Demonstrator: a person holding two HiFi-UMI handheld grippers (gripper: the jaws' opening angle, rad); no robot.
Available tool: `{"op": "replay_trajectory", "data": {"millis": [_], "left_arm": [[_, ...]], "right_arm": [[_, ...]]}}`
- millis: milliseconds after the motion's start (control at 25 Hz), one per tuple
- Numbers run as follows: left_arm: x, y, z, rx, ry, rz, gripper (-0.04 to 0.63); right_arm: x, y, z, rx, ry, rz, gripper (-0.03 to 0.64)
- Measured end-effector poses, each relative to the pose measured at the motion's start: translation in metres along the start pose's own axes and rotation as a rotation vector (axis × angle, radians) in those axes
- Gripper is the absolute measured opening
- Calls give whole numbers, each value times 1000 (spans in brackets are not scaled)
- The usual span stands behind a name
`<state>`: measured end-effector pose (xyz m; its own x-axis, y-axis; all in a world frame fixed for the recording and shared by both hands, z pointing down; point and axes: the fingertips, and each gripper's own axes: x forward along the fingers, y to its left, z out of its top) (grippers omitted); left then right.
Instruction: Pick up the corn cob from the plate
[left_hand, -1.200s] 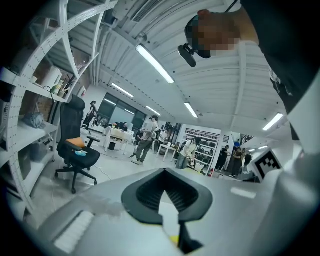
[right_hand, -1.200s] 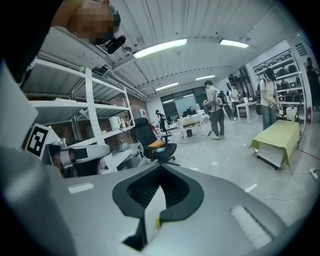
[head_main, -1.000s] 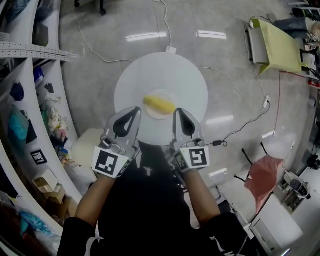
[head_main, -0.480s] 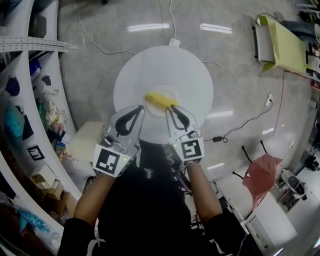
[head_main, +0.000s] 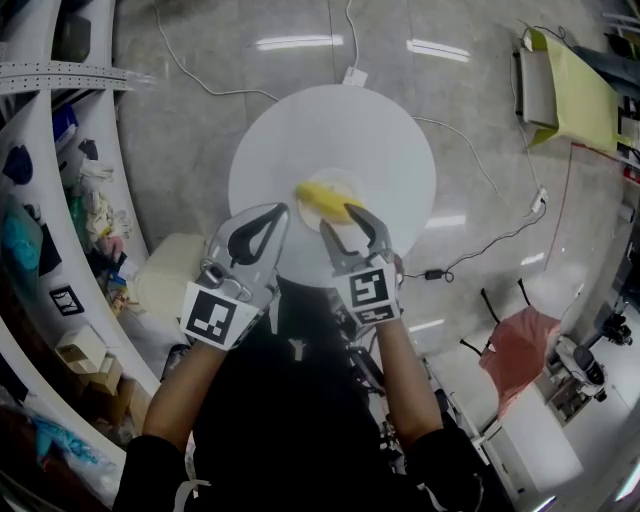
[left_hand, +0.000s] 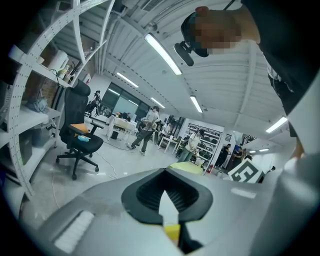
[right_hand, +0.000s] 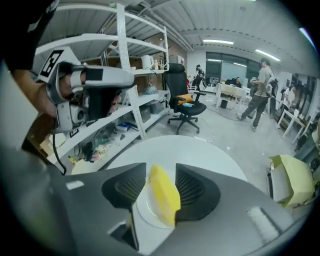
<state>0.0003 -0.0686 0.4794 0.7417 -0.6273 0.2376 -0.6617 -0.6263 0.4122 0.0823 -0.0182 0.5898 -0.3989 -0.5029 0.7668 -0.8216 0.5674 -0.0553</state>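
The jaws of the right gripper (right_hand: 161, 169) have just been opening. They stand apart around the corn cob (head_main: 325, 198) and are not clamped on it. The cob lies on the small plate (right_hand: 147, 212) at the middle of the round table (head_main: 380, 140). This gripper tilts steeply down. The left gripper (head_main: 270, 212), jaws together and empty, sits nearly level at the table's near left edge — both forearms (head_main: 405, 385) reach in from the near side.

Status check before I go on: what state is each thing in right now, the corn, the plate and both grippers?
corn cob: lying on the plate, not lifted, between the right gripper's jaws.
plate: flat on the round white table, bearing the corn cob.
right gripper: open, jaws have just been opening, astride the corn cob, not gripping it.
left gripper: shut, empty, off to the plate's side.
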Motion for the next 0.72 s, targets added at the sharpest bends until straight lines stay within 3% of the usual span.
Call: {"op": "replay_trajectory", "data": {"millis": [280,720], "left_arm": [[5,10,-3,-14,7,8,2],[9,14,-14,-42,28,5,2]], "right_arm": [[25,5,-27,-135,157,44,245],[53,4,-54,-306,310,61,305]]}}
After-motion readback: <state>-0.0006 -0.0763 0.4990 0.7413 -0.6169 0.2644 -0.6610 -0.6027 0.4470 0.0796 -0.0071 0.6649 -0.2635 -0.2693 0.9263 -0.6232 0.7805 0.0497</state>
